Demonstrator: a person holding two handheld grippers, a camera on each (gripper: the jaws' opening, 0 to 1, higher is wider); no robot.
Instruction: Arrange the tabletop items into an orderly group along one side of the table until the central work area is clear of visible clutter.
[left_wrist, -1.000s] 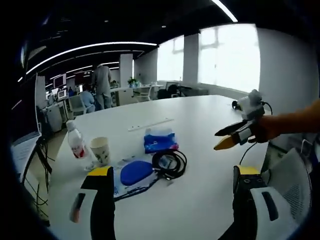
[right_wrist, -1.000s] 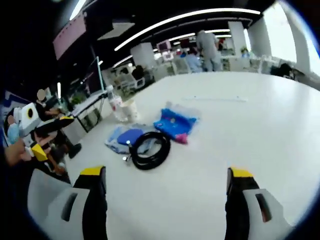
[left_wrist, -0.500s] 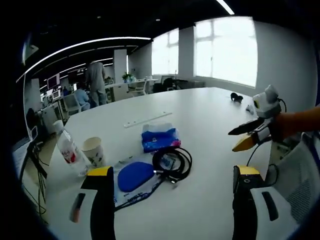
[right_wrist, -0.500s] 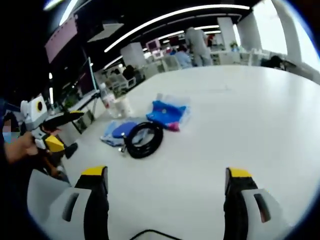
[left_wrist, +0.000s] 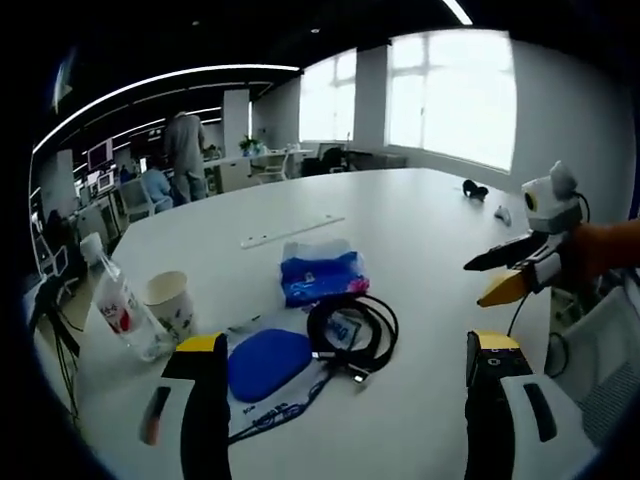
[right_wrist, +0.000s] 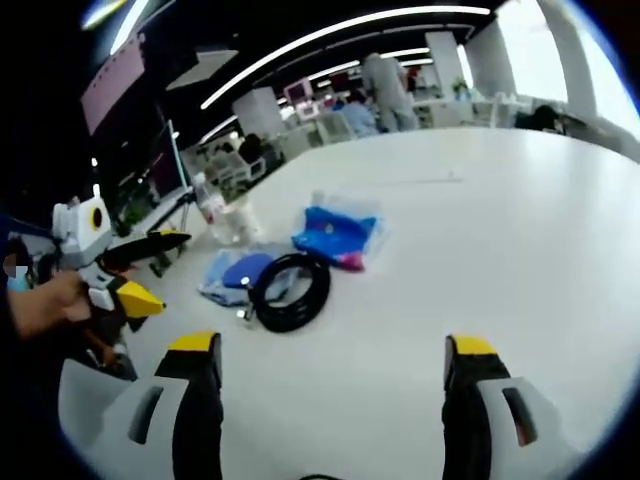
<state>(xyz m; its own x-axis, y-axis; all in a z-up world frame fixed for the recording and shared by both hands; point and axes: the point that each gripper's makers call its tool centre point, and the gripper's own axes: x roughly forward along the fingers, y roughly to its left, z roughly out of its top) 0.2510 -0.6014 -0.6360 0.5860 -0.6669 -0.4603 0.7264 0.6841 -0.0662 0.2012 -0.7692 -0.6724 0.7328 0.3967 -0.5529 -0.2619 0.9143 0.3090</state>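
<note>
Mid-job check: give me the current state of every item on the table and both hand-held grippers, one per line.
Left hand-held gripper: open, empty.
Right hand-held gripper: open, empty.
Water bottle: upright, cap on.
Paper cup: upright, beside the bottle.
Black cable: coiled, lying flat.
Blue oval pad: flat on a plastic sleeve.
Blue tissue pack: lying flat.
White table: items clustered together, not yet moved aside.
</note>
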